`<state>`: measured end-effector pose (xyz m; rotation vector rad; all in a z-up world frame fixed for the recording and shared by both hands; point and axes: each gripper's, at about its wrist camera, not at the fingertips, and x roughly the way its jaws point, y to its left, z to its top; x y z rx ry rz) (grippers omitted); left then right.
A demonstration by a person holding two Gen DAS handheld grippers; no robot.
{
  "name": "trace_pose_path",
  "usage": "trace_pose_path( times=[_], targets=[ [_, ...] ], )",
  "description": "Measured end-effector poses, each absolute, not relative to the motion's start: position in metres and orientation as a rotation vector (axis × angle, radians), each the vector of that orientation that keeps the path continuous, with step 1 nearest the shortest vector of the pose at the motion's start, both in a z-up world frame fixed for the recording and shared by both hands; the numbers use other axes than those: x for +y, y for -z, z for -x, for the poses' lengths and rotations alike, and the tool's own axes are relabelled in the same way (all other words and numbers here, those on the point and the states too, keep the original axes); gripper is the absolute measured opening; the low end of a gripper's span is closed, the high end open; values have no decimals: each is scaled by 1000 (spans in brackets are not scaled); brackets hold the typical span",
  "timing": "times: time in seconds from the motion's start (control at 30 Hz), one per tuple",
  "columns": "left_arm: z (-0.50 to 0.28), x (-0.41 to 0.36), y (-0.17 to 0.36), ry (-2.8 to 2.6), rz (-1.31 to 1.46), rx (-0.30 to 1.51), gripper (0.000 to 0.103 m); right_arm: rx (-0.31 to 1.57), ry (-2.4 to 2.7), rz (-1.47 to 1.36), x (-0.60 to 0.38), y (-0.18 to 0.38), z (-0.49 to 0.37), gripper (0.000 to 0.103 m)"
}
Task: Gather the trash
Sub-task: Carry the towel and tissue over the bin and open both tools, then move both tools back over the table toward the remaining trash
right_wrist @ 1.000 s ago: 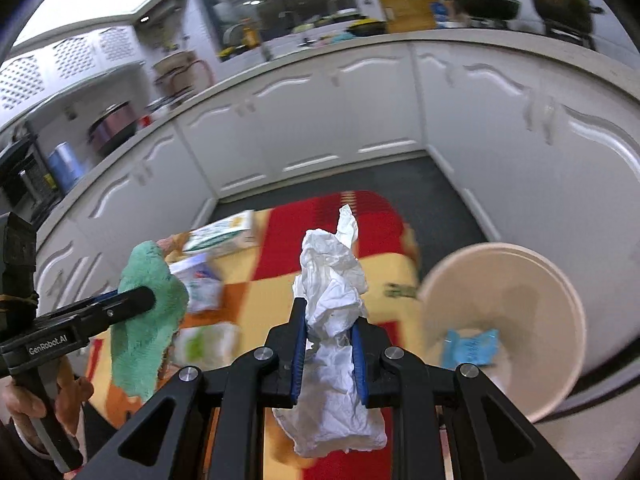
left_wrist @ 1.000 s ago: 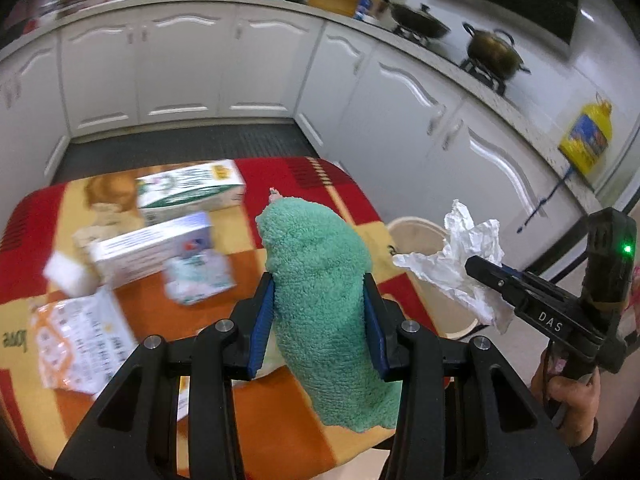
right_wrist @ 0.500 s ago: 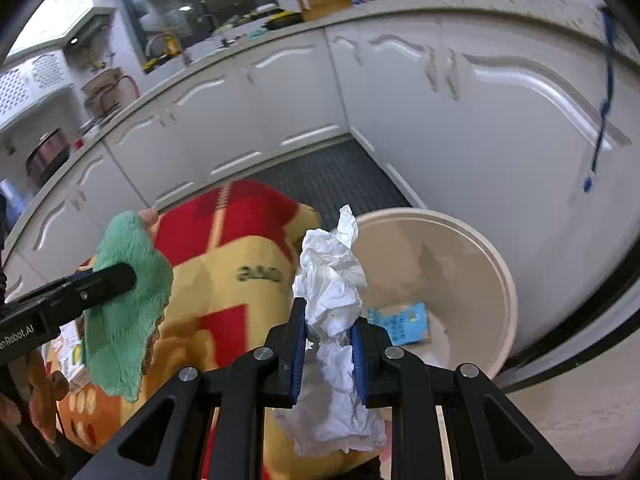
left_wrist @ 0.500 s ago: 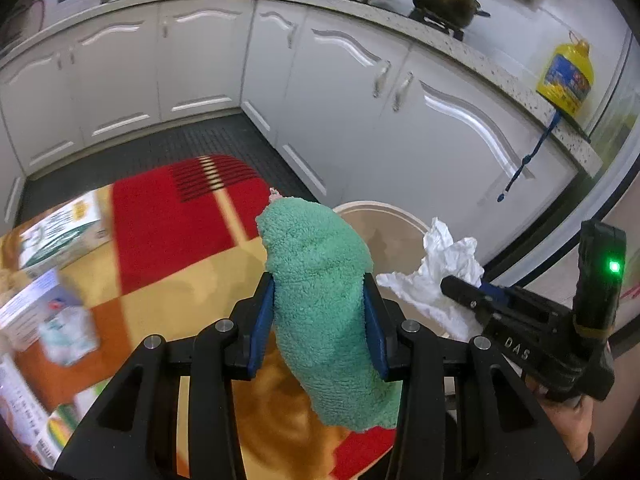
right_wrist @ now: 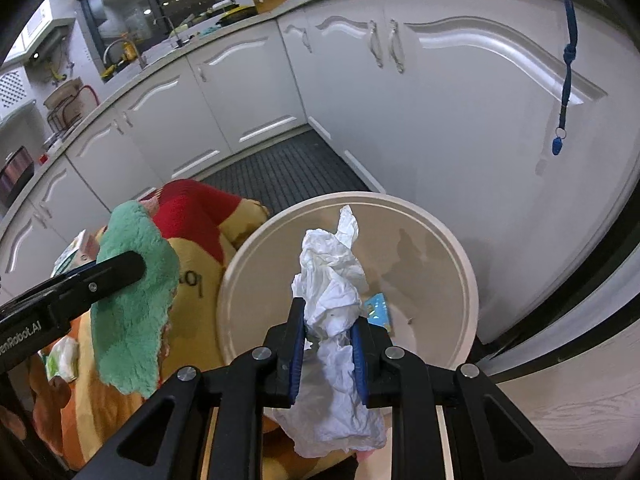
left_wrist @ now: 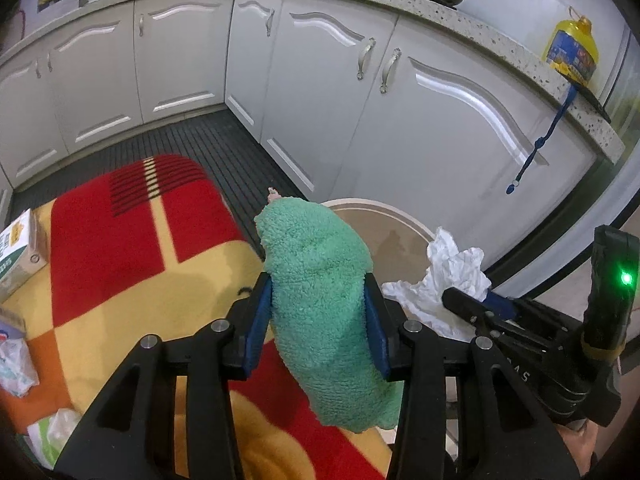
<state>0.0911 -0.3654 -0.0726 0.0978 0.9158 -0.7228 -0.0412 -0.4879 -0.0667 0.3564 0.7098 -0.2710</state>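
My right gripper (right_wrist: 329, 330) is shut on a crumpled white paper tissue (right_wrist: 330, 280) and holds it over the open cream trash bin (right_wrist: 464, 280) on the floor. A blue wrapper (right_wrist: 379, 309) lies in the bin. My left gripper (left_wrist: 318, 312) is shut on a green fluffy cloth (left_wrist: 320, 280) above the table's right edge, just left of the bin (left_wrist: 404, 216). The tissue (left_wrist: 448, 276) and right gripper also show in the left wrist view, and the cloth (right_wrist: 132, 304) in the right wrist view.
The table has a red, yellow and orange cloth (left_wrist: 140, 240) with a carton (left_wrist: 20, 252) and plastic wrappers (left_wrist: 16, 360) at its left. White kitchen cabinets (left_wrist: 400, 120) stand close behind the bin. A blue lanyard (right_wrist: 564, 80) hangs from the counter.
Both grippers have swung right, away from the table's middle, toward the bin. The tissue now hangs over the bin's opening. Both grips stay shut.
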Motion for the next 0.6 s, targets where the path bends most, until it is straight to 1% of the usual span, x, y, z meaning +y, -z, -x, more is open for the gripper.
trace_pose_path(
  times=[0.03,0.1,0.17,0.27,0.47,0.6],
  targets=[
    [-90,-362,74,724,-99,914,45,709,286,-355,-490,68,40,47],
    [-91,-363,76,723,-104,918,48,698,308,-356,-492,69,41,63],
    [-92,-362,77,719,-106,924,55,694,317,-355,-494,69,43,63],
    [-91,-360,77,717,-104,921,58,702,315,-361,-497,72,42,63],
    [-88,-359,74,714,-109,910,59,709,299,-373,-495,73,43,64],
    [-85,-355,72,710,-109,904,59,710,293,-364,-491,73,45,67]
  ],
)
